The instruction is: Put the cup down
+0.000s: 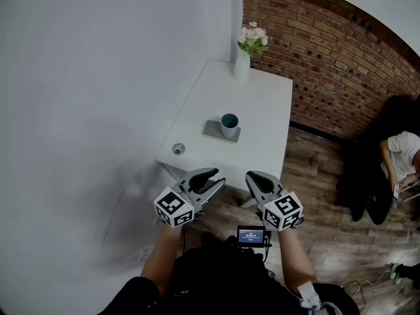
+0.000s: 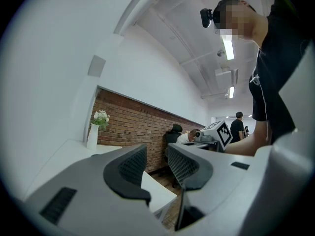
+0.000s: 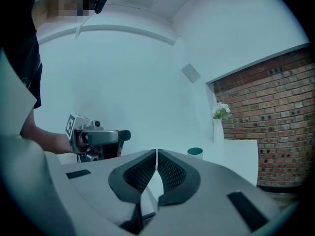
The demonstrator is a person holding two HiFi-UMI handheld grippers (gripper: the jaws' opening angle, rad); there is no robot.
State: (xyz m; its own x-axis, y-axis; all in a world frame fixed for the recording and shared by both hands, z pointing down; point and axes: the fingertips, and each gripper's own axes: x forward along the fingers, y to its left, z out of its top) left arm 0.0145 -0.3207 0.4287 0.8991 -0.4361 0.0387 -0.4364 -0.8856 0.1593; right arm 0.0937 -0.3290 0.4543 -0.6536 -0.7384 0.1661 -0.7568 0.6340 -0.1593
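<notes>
The teal cup (image 1: 230,125) stands upright on a grey coaster (image 1: 211,131) near the middle of the white table (image 1: 262,107). It also shows small and far off in the right gripper view (image 3: 195,152). Both grippers hover close to my body, short of the table's near edge and well apart from the cup. My left gripper (image 1: 212,180) (image 2: 156,152) is open with nothing between its jaws. My right gripper (image 1: 251,176) (image 3: 156,155) is shut, its pads pressed together and holding nothing.
A white vase of flowers (image 1: 242,63) stands at the table's far end by the brick wall (image 1: 328,58). A small round glass object (image 1: 178,149) sits at the near left corner. A seated person (image 1: 401,155) is at the right, across the wooden floor.
</notes>
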